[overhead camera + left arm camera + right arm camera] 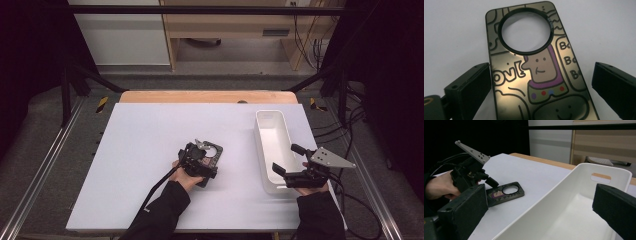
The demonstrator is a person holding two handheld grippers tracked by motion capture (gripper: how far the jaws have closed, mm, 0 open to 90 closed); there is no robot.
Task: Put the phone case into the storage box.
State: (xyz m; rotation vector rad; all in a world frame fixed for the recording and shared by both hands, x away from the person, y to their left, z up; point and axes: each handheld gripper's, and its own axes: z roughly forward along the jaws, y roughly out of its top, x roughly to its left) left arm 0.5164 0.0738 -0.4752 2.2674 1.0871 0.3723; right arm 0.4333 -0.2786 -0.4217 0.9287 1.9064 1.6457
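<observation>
Phone case (534,75) flat between open left hand-held gripper (541,85) jaws, untouched.

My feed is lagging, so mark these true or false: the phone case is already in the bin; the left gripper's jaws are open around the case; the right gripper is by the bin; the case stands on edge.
1. The phone case is in the white bin: false, it is on the table.
2. The left gripper is open around it: true.
3. The right gripper is at the bin: true.
4. The case stands on edge: false, it lies flat.
</observation>
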